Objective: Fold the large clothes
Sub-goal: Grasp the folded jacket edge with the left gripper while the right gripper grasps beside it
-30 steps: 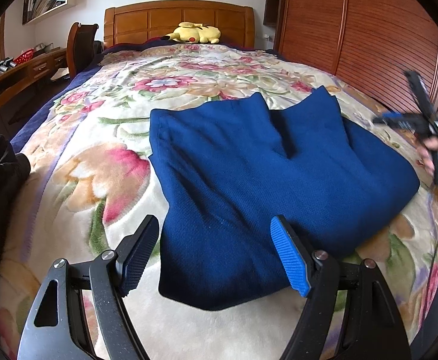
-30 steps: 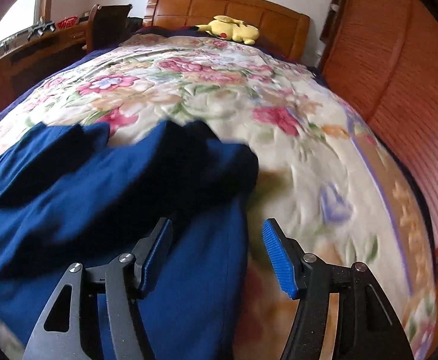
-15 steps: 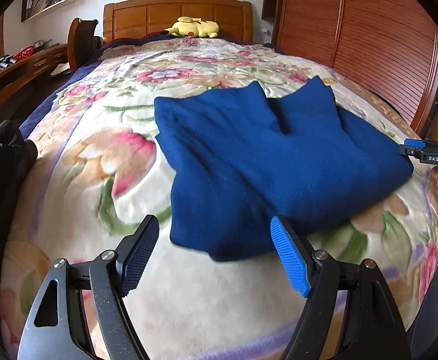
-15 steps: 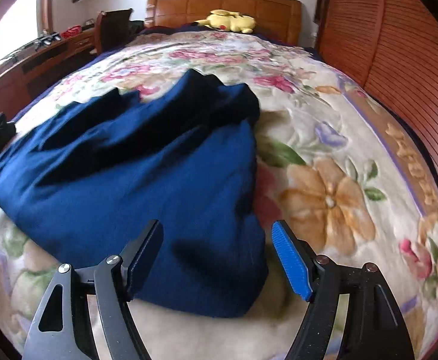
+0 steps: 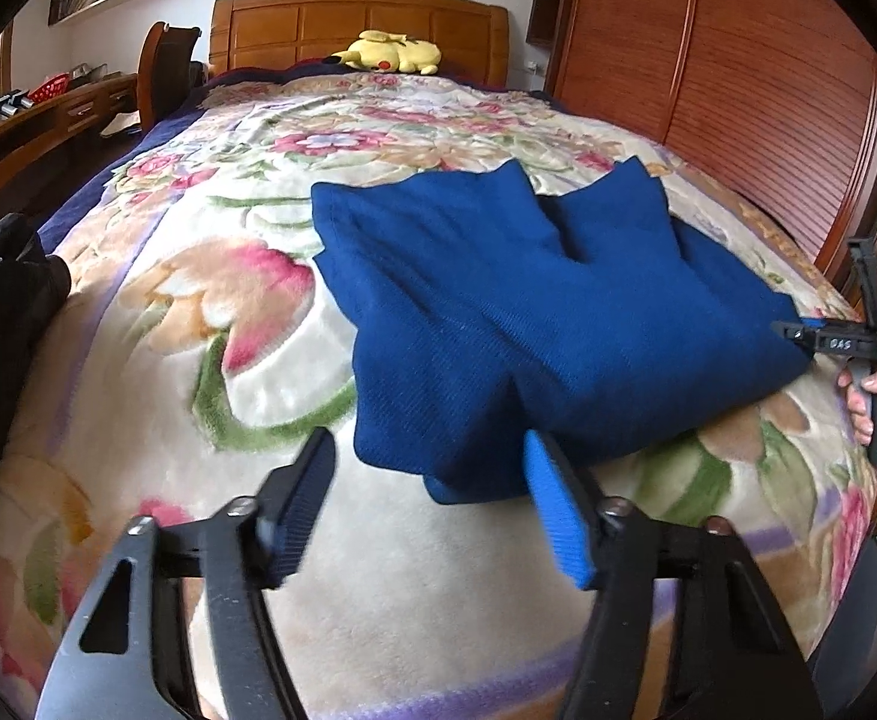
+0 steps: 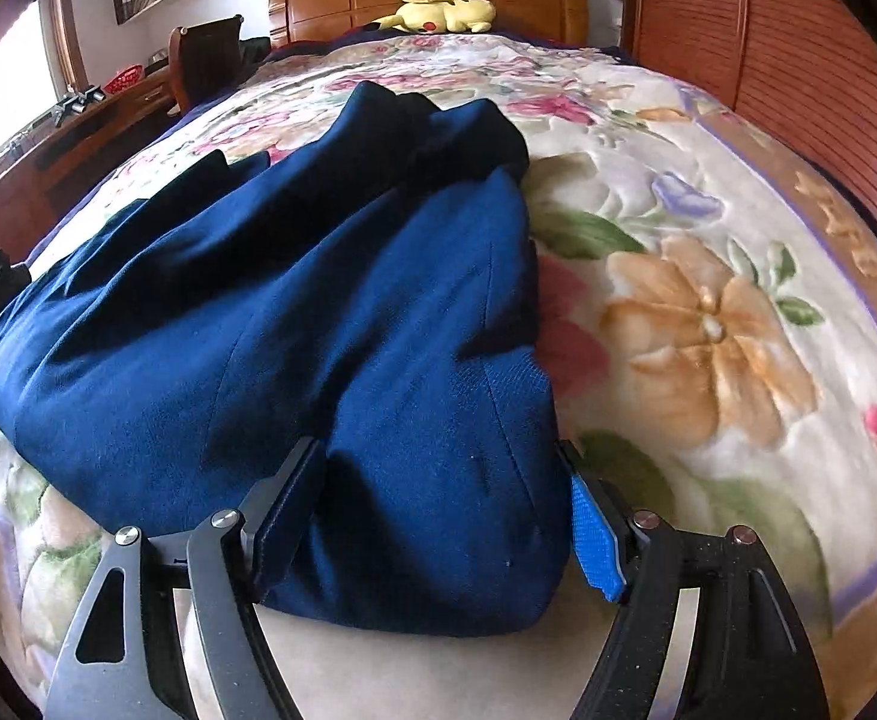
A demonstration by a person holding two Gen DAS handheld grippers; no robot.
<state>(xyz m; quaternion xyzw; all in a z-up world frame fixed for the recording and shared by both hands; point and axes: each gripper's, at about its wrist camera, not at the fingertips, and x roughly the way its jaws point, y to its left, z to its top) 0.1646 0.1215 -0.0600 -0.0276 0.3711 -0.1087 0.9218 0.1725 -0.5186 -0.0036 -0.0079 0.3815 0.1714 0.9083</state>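
Observation:
A dark blue garment (image 5: 528, 312), partly folded, lies on the floral blanket (image 5: 198, 300) of a bed. In the left wrist view my left gripper (image 5: 432, 510) is open, its fingertips just short of the garment's near corner, holding nothing. In the right wrist view my right gripper (image 6: 444, 516) is open with the garment's near right end (image 6: 426, 480) bulging between its fingers. The right gripper also shows at the right edge of the left wrist view (image 5: 846, 342), at the garment's right side.
A yellow plush toy (image 5: 393, 54) lies by the wooden headboard (image 5: 354, 18). A wooden wardrobe (image 5: 738, 90) runs along the right of the bed. A desk (image 5: 36, 126) and chair (image 5: 168, 72) stand at the left. Dark clothing (image 5: 0, 300) lies at the bed's left edge.
Both grippers pulled back toward the foot of the bed, then eased forward. The right gripper now straddles the garment's near right end. Both stayed open.

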